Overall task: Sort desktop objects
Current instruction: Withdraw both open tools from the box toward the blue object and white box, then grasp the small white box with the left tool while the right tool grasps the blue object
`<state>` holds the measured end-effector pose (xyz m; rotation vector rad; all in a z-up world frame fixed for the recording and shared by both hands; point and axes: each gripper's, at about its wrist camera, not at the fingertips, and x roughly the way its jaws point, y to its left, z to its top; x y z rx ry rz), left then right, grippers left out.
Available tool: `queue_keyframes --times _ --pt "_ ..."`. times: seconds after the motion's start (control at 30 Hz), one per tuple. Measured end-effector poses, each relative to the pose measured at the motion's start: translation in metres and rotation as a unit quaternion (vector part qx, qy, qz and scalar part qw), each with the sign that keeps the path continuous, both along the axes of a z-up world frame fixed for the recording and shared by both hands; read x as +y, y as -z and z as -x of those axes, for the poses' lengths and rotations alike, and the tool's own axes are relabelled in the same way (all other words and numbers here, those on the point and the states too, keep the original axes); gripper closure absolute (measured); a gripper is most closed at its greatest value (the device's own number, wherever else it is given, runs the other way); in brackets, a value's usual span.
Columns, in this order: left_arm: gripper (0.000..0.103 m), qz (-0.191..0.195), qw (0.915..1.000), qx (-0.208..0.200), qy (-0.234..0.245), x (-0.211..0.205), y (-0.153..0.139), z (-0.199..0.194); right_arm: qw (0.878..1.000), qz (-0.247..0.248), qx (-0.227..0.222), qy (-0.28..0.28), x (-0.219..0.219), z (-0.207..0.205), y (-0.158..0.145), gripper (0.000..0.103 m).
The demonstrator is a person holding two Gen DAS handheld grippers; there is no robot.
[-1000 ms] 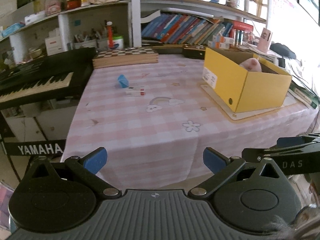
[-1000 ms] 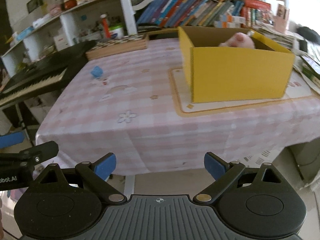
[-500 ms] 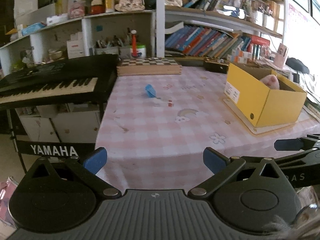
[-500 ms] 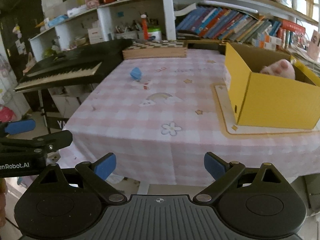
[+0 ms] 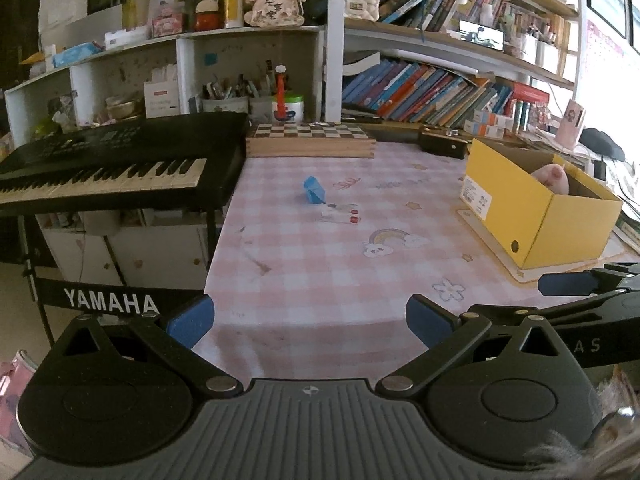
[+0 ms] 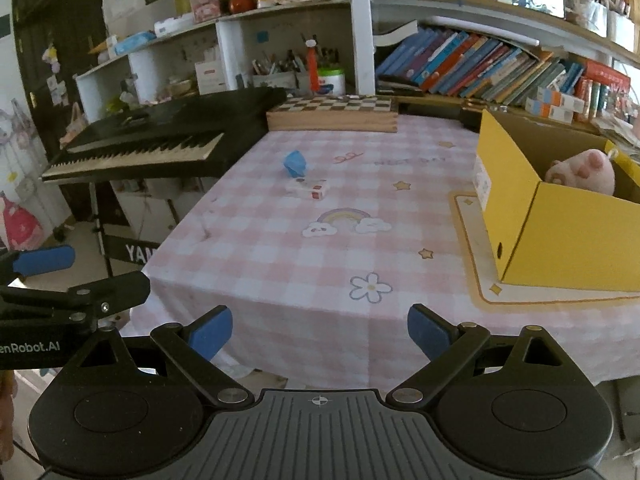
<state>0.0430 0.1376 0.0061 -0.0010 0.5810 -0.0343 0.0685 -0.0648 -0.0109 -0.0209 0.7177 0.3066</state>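
Pink-checked cloth covered the table [image 5: 320, 264], which filled the middle of both views, with crowded bookshelves [image 5: 432, 88] across the top of each frame. At the left of the left-wrist frame a black keyboard [image 5: 120, 160] stood against the table's edge, and a chessboard box [image 5: 310, 140] lay at the far side of the table, upper centre. A small blue object [image 5: 313, 195] sat on the cloth above centre, with a small white box with red ends [image 5: 339, 215] just beside it on the near side; both lay well apart from the yellow cardboard box [image 5: 536, 208] at the right of the frame. That box stood open on a flat mat [image 6: 476, 280], and a pink plush toy [image 6: 584, 170] rested inside it. The left gripper [image 5: 310, 318] was held at the bottom of its frame, short of the table's near edge, fingers spread wide and holding nothing. The right gripper [image 6: 320, 332] was likewise held off the near edge, fingers wide apart and empty. Each gripper showed at the side edge of the other's view.
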Motion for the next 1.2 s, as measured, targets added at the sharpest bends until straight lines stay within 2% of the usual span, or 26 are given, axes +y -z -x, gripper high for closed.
queue_keyframes --times 0.3,0.67,0.97,1.2 --pt "0.000 -0.005 0.9999 0.006 -0.006 -0.001 0.003 -0.037 1.000 -0.005 0.006 -0.009 0.002 -0.037 0.004 0.007" --pt "0.000 -0.006 0.9998 0.019 -0.008 -0.005 0.008 -0.102 1.000 -0.005 0.015 -0.010 -0.002 -0.094 0.008 0.007" --pt "0.002 0.000 0.9989 0.047 -0.006 -0.009 0.023 -0.148 1.000 -0.001 0.014 0.010 -0.010 -0.148 0.011 0.007" --pt "0.004 0.000 0.9983 0.059 0.004 -0.020 0.041 -0.180 1.000 0.006 -0.002 0.004 -0.008 -0.182 0.006 0.007"
